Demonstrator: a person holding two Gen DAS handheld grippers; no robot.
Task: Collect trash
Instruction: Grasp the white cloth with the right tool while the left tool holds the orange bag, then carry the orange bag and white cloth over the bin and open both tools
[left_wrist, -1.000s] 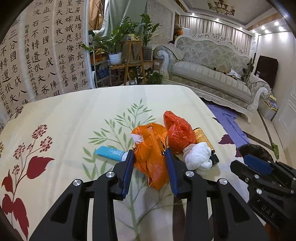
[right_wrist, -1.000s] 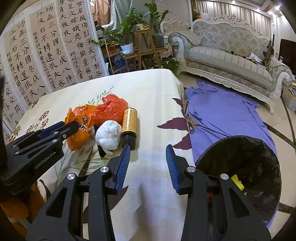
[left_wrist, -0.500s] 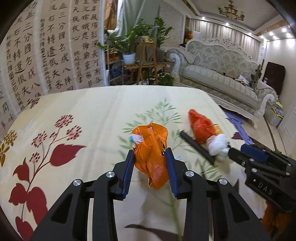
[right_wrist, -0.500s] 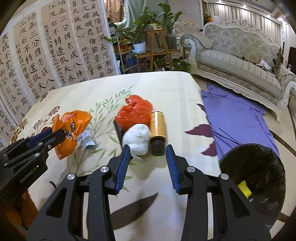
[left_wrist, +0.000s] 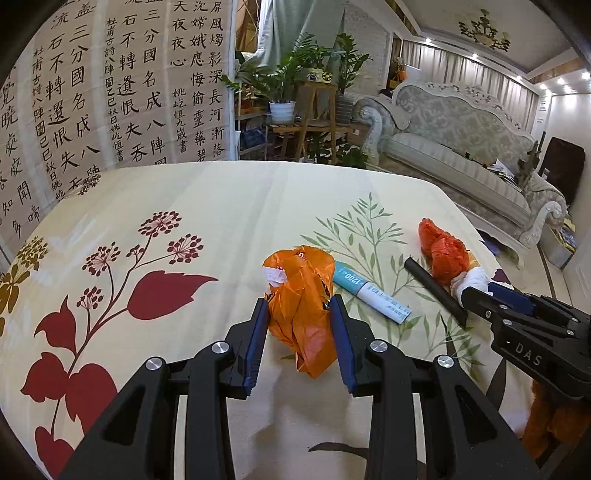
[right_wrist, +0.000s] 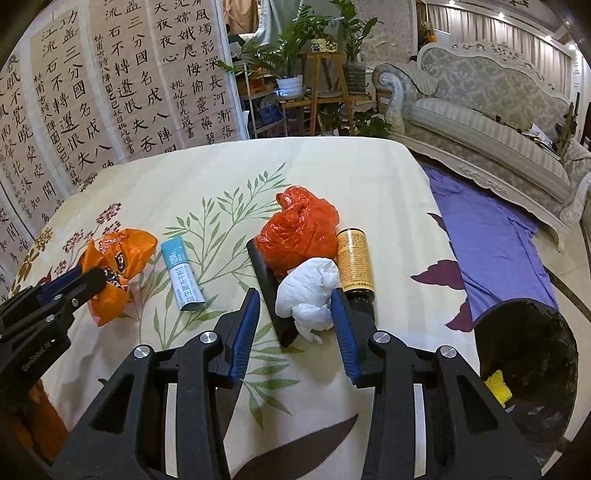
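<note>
My left gripper (left_wrist: 298, 317) is shut on an orange plastic bag (left_wrist: 301, 295) and holds it above the flowered tablecloth; the bag also shows in the right wrist view (right_wrist: 114, 266). My right gripper (right_wrist: 295, 306) is open, its jaws on either side of a white crumpled tissue wad (right_wrist: 308, 295). Behind the wad lie a red plastic bag (right_wrist: 299, 236), an amber bottle (right_wrist: 356, 262) and a black flat bar (right_wrist: 269, 291). A blue-white tube (right_wrist: 183, 275) lies between the two bags. A black trash bin (right_wrist: 528, 369) stands on the floor at the right.
The table edge (right_wrist: 439, 229) drops off on the right to a purple cloth (right_wrist: 487, 236) on the floor. A yellow item (right_wrist: 498, 384) lies in the bin. A sofa (left_wrist: 461, 155), potted plants (left_wrist: 295, 85) and a calligraphy screen (left_wrist: 110, 92) stand behind the table.
My left gripper has carried the orange bag left, away from the pile, uncovering the tube. My right gripper has moved in over the table until its jaws flank the white wad.
</note>
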